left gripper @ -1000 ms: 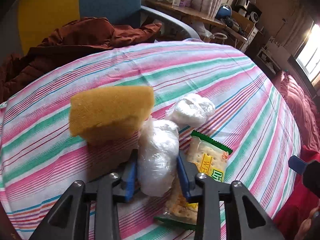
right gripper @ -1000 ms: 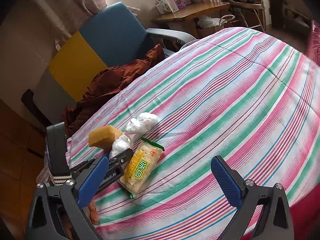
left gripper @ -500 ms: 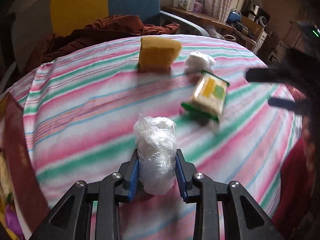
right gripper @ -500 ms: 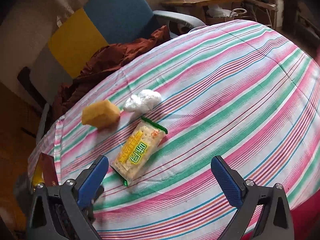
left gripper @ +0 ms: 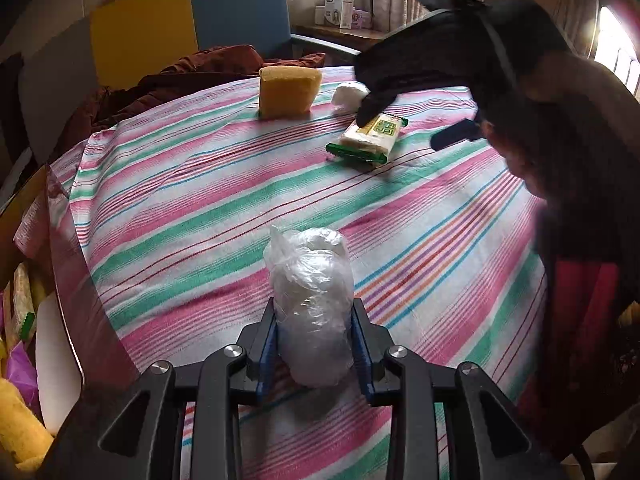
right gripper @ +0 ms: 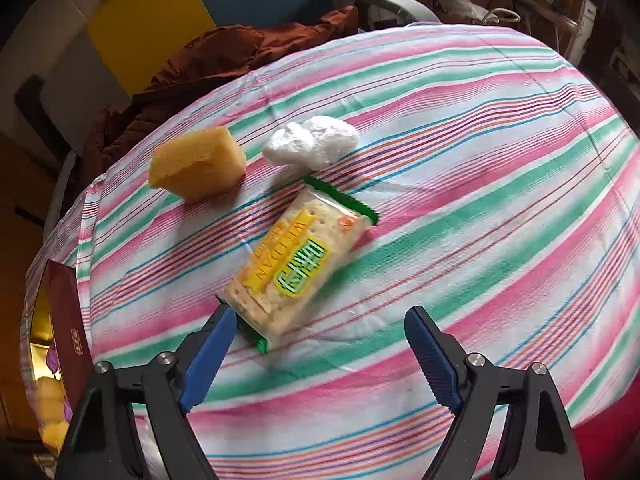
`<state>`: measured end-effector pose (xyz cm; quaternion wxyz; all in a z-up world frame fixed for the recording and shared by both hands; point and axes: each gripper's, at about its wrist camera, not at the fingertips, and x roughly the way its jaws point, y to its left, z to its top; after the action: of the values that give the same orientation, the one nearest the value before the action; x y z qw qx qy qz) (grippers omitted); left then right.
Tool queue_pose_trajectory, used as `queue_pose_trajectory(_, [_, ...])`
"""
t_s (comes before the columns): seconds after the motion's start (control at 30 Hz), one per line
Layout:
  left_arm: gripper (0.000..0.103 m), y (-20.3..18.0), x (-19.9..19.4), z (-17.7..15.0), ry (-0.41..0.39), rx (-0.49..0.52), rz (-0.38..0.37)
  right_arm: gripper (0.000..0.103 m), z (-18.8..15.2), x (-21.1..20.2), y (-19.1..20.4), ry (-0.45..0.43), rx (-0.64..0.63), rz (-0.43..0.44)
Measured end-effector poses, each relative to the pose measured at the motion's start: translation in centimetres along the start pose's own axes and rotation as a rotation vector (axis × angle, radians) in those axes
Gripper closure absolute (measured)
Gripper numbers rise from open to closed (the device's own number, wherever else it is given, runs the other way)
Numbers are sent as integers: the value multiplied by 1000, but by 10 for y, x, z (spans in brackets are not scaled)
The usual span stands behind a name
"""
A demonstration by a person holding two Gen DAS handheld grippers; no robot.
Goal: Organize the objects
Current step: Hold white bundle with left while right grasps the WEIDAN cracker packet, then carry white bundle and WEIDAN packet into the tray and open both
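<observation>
My left gripper (left gripper: 314, 344) is shut on a clear plastic-wrapped white bundle (left gripper: 310, 304), held above the striped tablecloth (left gripper: 192, 200) near its front left. My right gripper (right gripper: 320, 344) is open, just short of a cracker packet (right gripper: 298, 264) with a green and yellow label; its left pad is beside the packet's near end. The right gripper also shows in the left wrist view (left gripper: 416, 120) over the packet (left gripper: 368, 138). A yellow sponge (right gripper: 198, 164) (left gripper: 289, 92) and a second white wrapped bundle (right gripper: 314, 142) (left gripper: 351, 94) lie beyond the packet.
A dark red box (left gripper: 72, 280) with snacks and a yellow item inside stands at the table's left edge, also in the right wrist view (right gripper: 70, 332). A brown jacket (right gripper: 224, 60) lies on a blue and yellow chair (left gripper: 192, 20) behind the table.
My left gripper has carried the wrapped bundle back toward the front left, away from the sponge and packet. My right gripper has moved in close to the cracker packet.
</observation>
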<state>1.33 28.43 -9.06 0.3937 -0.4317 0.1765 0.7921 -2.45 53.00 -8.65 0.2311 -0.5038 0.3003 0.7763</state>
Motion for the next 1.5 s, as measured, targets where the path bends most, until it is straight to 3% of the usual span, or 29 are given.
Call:
queue_pose_trajectory(0.17, [71,2,-3,-5,-7,-9,-18,21,18,16,18,-2,35,-42])
queue_pose_trajectory(0.23, [71,3,-3,-6,-7,-16,-27,34,21,26,26,17,-13,-109])
queue_pose_trajectory(0.37, [71,5,-5,-10,-12,-20,-40,45,13,31,34,35,-188,-226])
queue_pose_trajectory(0.6, [70,4,-4,-13,-18,-27,-40,45,-7,14,-6,80,-210,-193])
queue_pose_trajectory(0.77, [71,2,-3,-10,-10,-5,-21,45,-13,9,-14,36,-184,-182])
queue_pose_trajectory(0.9, [71,-1,-8,-11,1,4,3,55,-20,4,-10,-3,-223,-188])
queue_pose_trajectory(1.07, [72,-1,-15,-14,8,-13,2,55,-31,-1,-3,30,-266,-145])
queue_pose_trajectory(1.23, [72,-3,-45,-10,-75,-4,-6,56,-39,-12,9,25,-287,-78])
queue_pose_trajectory(1.47, [72,17,-93,-8,-163,-67,6,56,-64,-43,18,29,-239,175])
queue_pose_trajectory(1.5, [72,22,-100,-8,-178,-81,11,56,-80,-47,23,27,-233,211])
